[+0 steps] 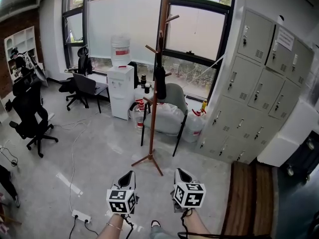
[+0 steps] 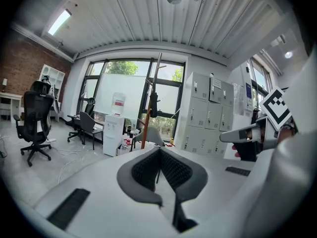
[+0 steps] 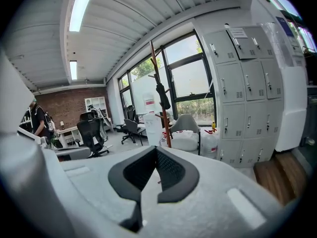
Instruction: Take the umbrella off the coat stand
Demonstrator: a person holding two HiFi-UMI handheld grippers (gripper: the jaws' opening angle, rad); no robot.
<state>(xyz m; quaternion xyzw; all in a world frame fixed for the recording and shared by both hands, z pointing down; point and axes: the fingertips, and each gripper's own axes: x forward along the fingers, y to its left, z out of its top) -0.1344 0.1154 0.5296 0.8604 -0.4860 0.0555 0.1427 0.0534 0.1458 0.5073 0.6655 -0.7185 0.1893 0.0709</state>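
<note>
Black umbrella [image 1: 159, 81], brown coat stand [image 1: 154, 111], grey lockers [image 1: 256, 86], white water dispenser [image 1: 121, 91]

A white water dispenser [image 1: 121, 91] with a bottle [image 1: 120, 50] on top stands below the window [image 1: 124, 29], and grey lockers [image 1: 259, 83] fill the right wall. Black office chairs [image 1: 30, 116] stand at the left, and white bags [image 1: 167, 117] lie at a grey chair [image 1: 174, 96]. A power strip [image 1: 81, 216] lies on the floor [image 1: 99, 153], and a wooden bench [image 1: 251, 198] is at the lower right.

Bright daylight from windows [image 1: 197, 31], fisheye-warped edges.
</note>
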